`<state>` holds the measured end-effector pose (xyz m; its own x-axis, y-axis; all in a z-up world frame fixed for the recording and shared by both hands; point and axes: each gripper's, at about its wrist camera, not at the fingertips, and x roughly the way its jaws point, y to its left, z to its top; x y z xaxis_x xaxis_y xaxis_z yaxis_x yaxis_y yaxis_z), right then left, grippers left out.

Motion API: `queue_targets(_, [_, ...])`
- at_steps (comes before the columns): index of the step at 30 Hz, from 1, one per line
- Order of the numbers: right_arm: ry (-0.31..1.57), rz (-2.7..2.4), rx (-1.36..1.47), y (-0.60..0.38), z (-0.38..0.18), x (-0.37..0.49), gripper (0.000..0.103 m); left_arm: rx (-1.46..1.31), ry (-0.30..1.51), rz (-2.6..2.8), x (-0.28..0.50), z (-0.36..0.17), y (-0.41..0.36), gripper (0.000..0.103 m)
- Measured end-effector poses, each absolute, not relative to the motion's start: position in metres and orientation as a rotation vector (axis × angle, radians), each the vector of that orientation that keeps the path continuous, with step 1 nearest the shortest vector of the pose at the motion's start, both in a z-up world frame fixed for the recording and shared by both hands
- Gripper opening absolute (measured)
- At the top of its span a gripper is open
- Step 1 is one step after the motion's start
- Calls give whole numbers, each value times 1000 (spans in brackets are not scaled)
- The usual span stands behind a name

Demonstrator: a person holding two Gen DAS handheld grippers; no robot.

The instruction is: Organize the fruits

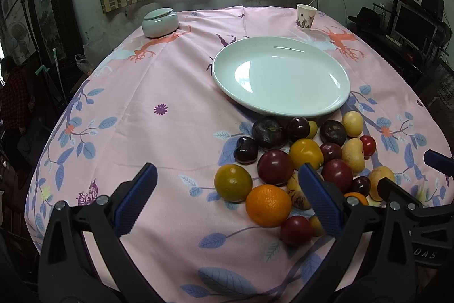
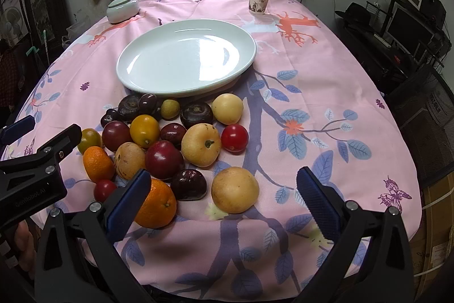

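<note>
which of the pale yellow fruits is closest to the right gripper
The round one lying apart at the pile's near edge, just ahead of the open right gripper.

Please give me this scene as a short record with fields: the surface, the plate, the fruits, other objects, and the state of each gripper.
surface: table under a pink printed tablecloth
plate: pale green oval plate, nothing on it
fruits: mixed pile on the cloth, just in front of the plate, none on it
other objects: lidded ceramic jar and paper cup at the far edge
left gripper: jaws open, holding nothing, beside the pile
right gripper: jaws open, holding nothing, by the near fruits
</note>
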<state>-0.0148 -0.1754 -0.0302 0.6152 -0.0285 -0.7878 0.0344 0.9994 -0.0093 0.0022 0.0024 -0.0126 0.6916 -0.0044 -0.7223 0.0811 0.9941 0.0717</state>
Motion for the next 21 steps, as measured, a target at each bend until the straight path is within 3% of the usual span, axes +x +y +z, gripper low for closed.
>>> queue_targets(21, [915,-28,1,-171,-33,-15,102,100,809,-47,3,-14,2,101])
